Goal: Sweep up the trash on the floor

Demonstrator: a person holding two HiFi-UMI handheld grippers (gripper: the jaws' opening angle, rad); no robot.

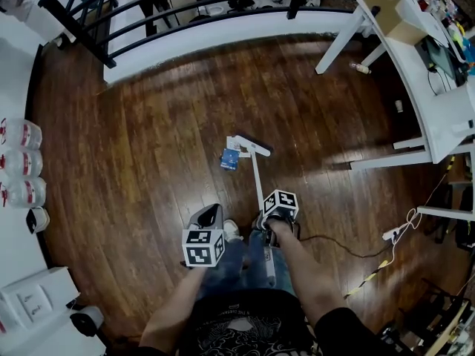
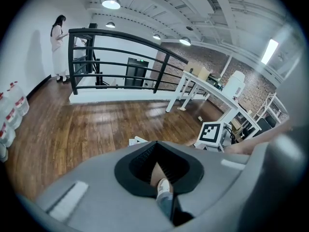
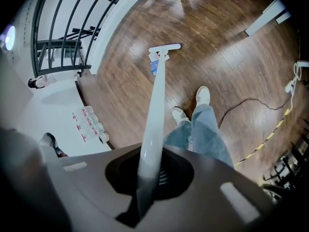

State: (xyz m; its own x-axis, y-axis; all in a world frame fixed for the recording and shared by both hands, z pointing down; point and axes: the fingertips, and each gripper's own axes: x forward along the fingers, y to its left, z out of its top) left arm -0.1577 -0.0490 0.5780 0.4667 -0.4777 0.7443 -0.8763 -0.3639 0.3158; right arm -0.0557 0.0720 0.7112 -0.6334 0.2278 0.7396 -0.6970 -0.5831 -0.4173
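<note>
Blue trash packet (image 1: 229, 159) on wood floor (image 1: 148, 169), just beside white broom head (image 1: 249, 145) at its 8 o'clock. Right tool (image 3: 147, 175) clamped on broom handle (image 3: 154, 110). Left tool (image 2: 155, 149) closed, holding nothing, at 9 o'clock of right.

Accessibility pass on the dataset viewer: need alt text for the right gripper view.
The right tongs are shut on a white sweeper handle that runs down to its flat head on the dark wooden floor, a small blue piece of trash beside the head. The person's jeans and white shoes show right of the handle.
</note>
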